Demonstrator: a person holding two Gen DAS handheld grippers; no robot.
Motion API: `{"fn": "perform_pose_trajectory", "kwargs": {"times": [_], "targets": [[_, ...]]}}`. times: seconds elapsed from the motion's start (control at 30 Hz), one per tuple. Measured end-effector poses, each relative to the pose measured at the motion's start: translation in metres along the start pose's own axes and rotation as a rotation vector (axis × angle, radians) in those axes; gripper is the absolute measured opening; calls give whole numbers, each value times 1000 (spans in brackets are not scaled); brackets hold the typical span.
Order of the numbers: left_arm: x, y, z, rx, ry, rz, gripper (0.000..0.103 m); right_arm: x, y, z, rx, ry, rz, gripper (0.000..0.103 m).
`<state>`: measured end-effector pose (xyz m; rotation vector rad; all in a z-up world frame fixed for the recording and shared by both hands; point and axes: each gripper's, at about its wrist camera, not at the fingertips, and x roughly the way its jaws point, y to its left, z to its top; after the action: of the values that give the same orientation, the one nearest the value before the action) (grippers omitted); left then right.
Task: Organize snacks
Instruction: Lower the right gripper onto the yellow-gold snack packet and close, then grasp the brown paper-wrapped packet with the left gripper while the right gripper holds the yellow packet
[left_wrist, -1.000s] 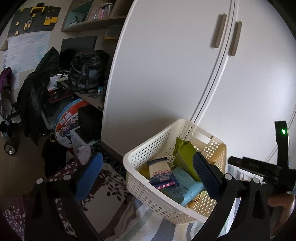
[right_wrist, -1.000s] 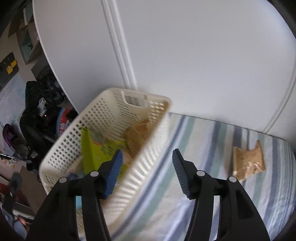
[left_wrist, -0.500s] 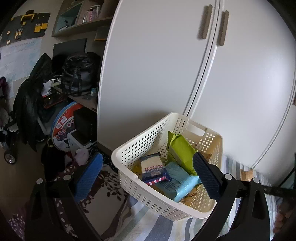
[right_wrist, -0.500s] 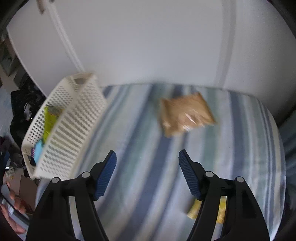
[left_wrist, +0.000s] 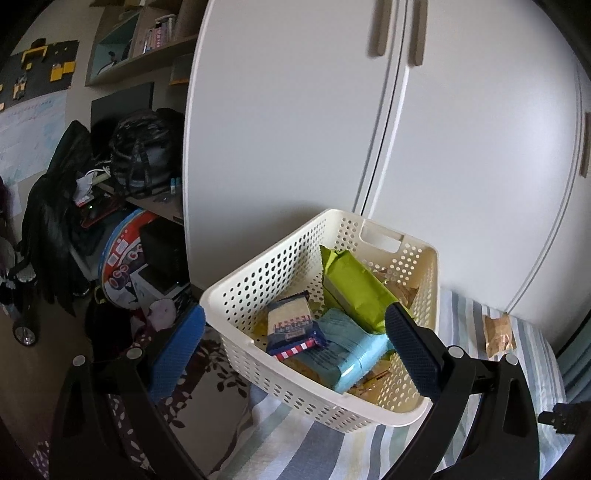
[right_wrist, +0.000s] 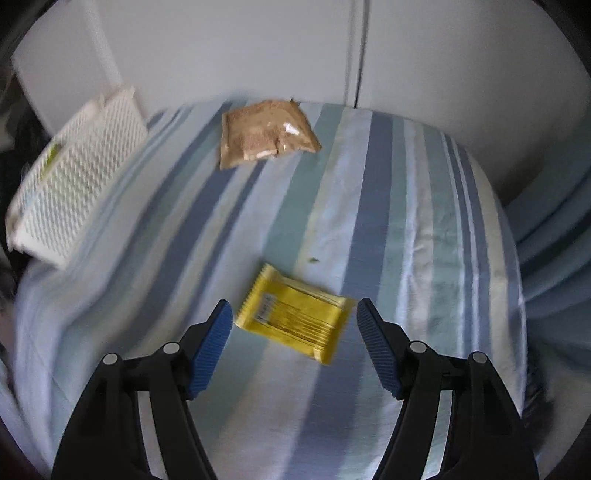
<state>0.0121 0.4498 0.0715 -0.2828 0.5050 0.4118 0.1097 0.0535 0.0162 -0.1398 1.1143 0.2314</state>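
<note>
Swinging away from the basket, my right gripper (right_wrist: 293, 345) has come round over the striped bedspread (right_wrist: 373, 192); half a second ago the yellow packet (right_wrist: 293, 314) was only a sliver at the bottom of its view, and now it lies just ahead of the blue pads (right_wrist: 210, 347). I have those fingers spread wide with nothing between them, the packet lying flat and skewed in the gap's line of sight; the view is blurred, so I cannot tell whether the tips touch the cloth. Farther on, near the far edge of the bedspread by the white wardrobe doors (right_wrist: 258, 48), rests a brown packet (right_wrist: 264, 133). A white perforated basket (right_wrist: 79, 177) sits at the bedspread's left edge.

My left gripper (left_wrist: 295, 350) hangs in front of that basket (left_wrist: 258, 273) with its fingers spread too, holding nothing. Inside I see a green packet (left_wrist: 351, 284) leaning toward the far wall, a pale blue packet (left_wrist: 343, 354) below it, and a dark blue wafer pack (left_wrist: 291, 325) with a red-and-white striped end lying on top near the front wall. From this side the brown packet (left_wrist: 498, 332) shows beyond the basket's right wall.
</note>
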Motion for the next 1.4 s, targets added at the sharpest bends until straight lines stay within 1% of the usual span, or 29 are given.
{"fn": "perform_pose_trajectory", "kwargs": {"times": [0.07, 0.1, 0.2, 0.37, 0.47, 0.53, 0.7, 0.77, 0.8, 0.83, 0.9, 1.0, 1.13, 1.23, 1.3, 1.4], "targets": [[1, -4, -2, 15, 2, -2, 99, 7, 1, -5, -76, 21, -20, 70], [2, -6, -3, 23, 3, -1, 99, 11, 2, -9, -142, 22, -40, 70], [6, -11, -6, 51, 16, 5, 99, 19, 3, -11, -223, 35, -63, 70], [9, -22, -11, 97, 21, 5, 99, 33, 5, -3, -285, 74, -26, 70], [10, -28, -14, 122, 20, 10, 99, 45, 11, 5, -316, 88, -32, 70], [11, -31, -16, 137, 24, 14, 99, 46, 13, 9, -311, 79, -30, 70], [12, -35, -16, 151, 29, 15, 99, 51, 11, 17, -260, 72, -8, 69], [11, -38, -16, 157, 29, 18, 99, 52, 10, 17, -240, 70, 23, 59], [10, -40, -16, 162, 27, 17, 99, 52, 10, 16, -232, 66, 40, 52], [9, -43, -16, 168, 26, 18, 99, 51, 11, 15, -230, 60, 41, 50], [7, -49, -15, 182, 24, 17, 99, 51, 10, 14, -216, 49, 39, 49], [1, -64, -13, 217, 19, 9, 99, 51, 4, 13, -157, 32, 57, 46], [-6, -93, -13, 282, 19, -36, 99, 50, -16, 17, -20, 2, 92, 46], [-1, -122, -14, 302, 59, -105, 99, 47, -35, 19, 99, -35, 121, 46], [2, -139, -16, 322, 71, -129, 99, 46, -49, 21, 176, -64, 122, 46], [12, -180, -22, 400, 82, -155, 99, 46, -63, 19, 255, -84, 150, 46]]}}
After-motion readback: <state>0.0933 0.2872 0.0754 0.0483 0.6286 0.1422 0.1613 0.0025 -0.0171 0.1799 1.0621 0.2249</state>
